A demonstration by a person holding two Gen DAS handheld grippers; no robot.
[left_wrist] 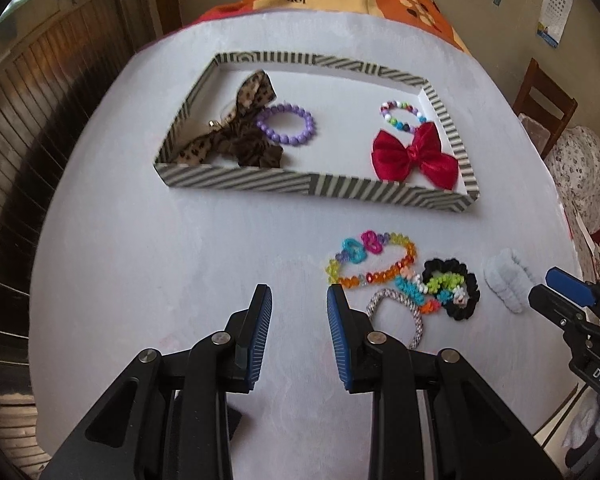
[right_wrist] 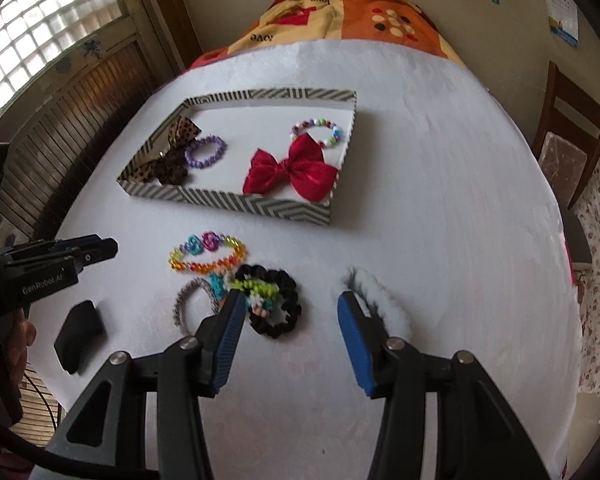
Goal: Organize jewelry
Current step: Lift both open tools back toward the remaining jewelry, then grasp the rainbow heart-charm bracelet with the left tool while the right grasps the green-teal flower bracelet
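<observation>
Striped tray is sitting on the white table, holding a red bow, purple bracelet, leopard scrunchie and multicolour beads. Near the tray, a rainbow bracelet, black scrunchie, grey tie and white scrunchie are lying loose. Left gripper is gaping empty; right gripper is gaping wider, empty.

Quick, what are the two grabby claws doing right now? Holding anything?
Left gripper: open, holding nothing.
Right gripper: open, holding nothing.

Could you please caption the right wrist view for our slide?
Open right claw above scrunchies beside the striped tray.
</observation>
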